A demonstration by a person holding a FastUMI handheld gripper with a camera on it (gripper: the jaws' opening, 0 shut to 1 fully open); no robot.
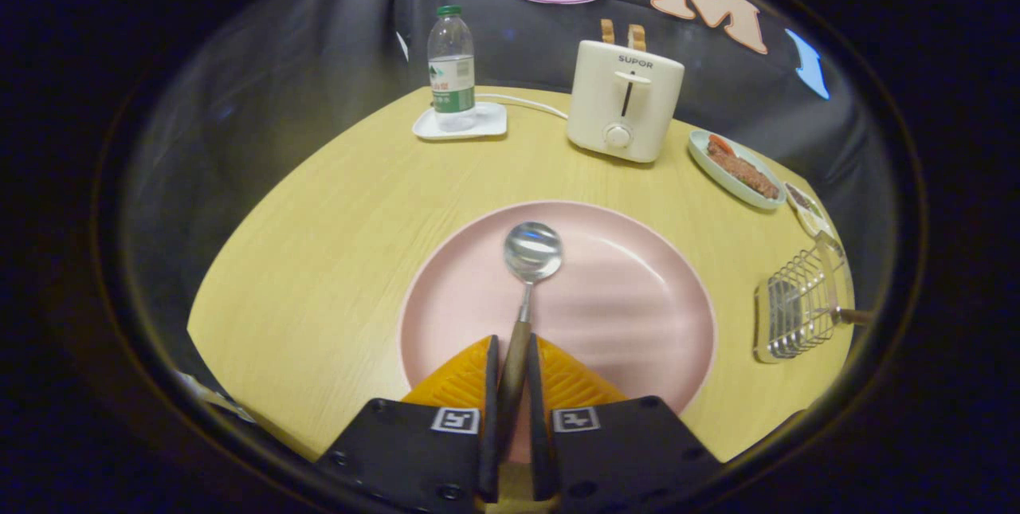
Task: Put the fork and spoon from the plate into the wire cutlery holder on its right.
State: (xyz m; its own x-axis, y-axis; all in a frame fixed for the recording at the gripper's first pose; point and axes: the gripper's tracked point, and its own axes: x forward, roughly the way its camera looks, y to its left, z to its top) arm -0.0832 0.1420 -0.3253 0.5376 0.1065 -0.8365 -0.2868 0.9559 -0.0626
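A spoon with a shiny bowl and a wooden handle lies over the pink plate, bowl pointing away from me. My gripper is shut on the spoon's wooden handle, with both fingers pressed against its sides. The wire cutlery holder stands on the table to the right of the plate, and a wooden handle sticks out of its far side.
Beyond the plate stand a cream toaster with bread in its slots and a water bottle on a white tray. A light blue dish with food sits at the right. The round wooden table has bare room left of the plate.
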